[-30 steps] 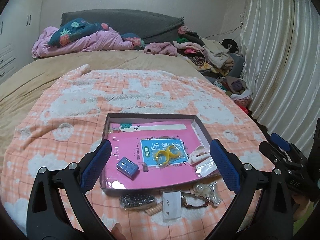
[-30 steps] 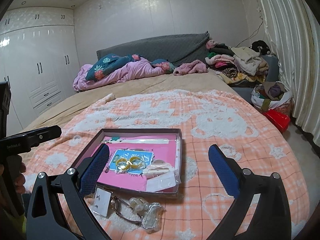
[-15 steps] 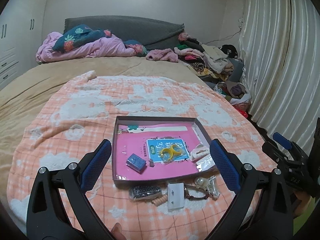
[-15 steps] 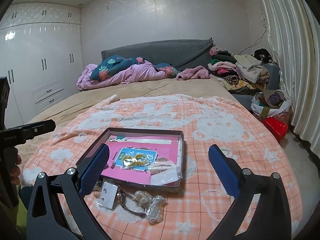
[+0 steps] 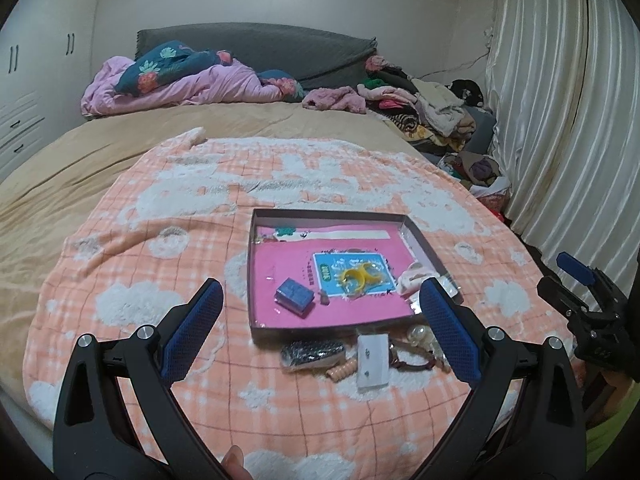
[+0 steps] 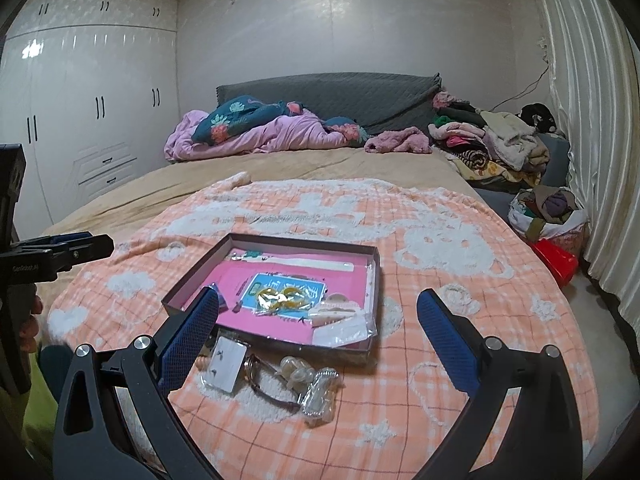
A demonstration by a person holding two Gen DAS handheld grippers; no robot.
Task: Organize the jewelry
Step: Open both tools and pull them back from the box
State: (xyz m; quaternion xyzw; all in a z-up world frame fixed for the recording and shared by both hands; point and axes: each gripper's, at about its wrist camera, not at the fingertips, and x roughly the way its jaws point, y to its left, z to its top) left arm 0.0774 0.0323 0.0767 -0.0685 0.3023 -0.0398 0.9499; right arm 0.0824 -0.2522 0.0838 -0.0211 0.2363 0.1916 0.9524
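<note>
A shallow box with a pink lining [image 5: 256, 280] [image 6: 192, 292] lies on the orange checked blanket. In it are a small blue box [image 5: 294, 296], yellow rings on a blue card [image 5: 358, 274] [image 6: 280, 294] and pale bagged pieces [image 6: 340, 320]. In front of the box lie a dark beaded piece [image 5: 312, 352], a white earring card [image 5: 373, 362] [image 6: 226, 364], a bracelet [image 6: 272, 392] and clear bagged pieces [image 6: 320, 392]. My left gripper [image 5: 320, 332] is open and empty, held back above the loose items. My right gripper [image 6: 318, 344] is open and empty, also raised.
The blanket [image 5: 200, 216] covers a bed with a tan sheet [image 6: 280, 168]. A pink duvet [image 5: 180, 88] and clothes pile [image 6: 500, 148] lie at the back. Curtains [image 5: 560, 120] hang at the right, a white wardrobe [image 6: 80, 120] at the left, a red bin [image 6: 558, 260] on the floor.
Both grippers have pulled back and risen, so the box and loose items look smaller and farther. Both stay open and empty. The items have not moved.
</note>
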